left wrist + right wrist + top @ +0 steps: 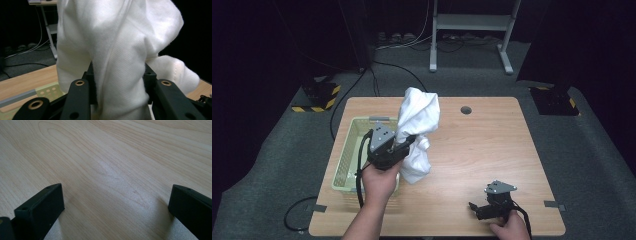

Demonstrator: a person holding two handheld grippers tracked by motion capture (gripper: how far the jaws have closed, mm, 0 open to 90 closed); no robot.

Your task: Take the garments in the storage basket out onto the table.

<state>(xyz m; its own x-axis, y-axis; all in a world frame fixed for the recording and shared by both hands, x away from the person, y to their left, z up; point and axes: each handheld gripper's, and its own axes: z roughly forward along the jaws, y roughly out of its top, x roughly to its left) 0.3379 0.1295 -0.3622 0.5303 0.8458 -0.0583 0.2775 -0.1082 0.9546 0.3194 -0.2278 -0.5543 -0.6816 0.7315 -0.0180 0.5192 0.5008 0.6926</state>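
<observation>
At the time of inspection, the left gripper (pixel 404 142) was found raised above the light wooden table (pixel 492 145), at the right-hand edge of a pale green perforated plastic basket (pixel 347 155). Its jaws were clamped on a crumpled white cloth garment (pixel 418 125). In the left gripper view the white fabric (pixel 117 57) was bunched tightly between the two black jaws, with a stitched seam running down through the gripped portion. The garment stood partly above the gripper in a rounded mass, and a second portion hung below and to the right of it, down to the table surface or close to it; contact with the wood could not be confirmed. The garment was outside the basket, over the table just beside the basket's right wall. A corner of the basket (pixel 47 91) with its round holes was visible low at the left of the left gripper view.

The right gripper (pixel 475 207) was near the front edge of the table, well apart from the garment, held in the person's right hand (pixel 509 230). In the right gripper view its jaws stood wide apart, with bare wood grain (pixel 112 170) between them and nothing held. The jaws lay low to the table surface.

A dark round hole (pixel 466 109) was noted near the far edge of the tabletop.
</observation>
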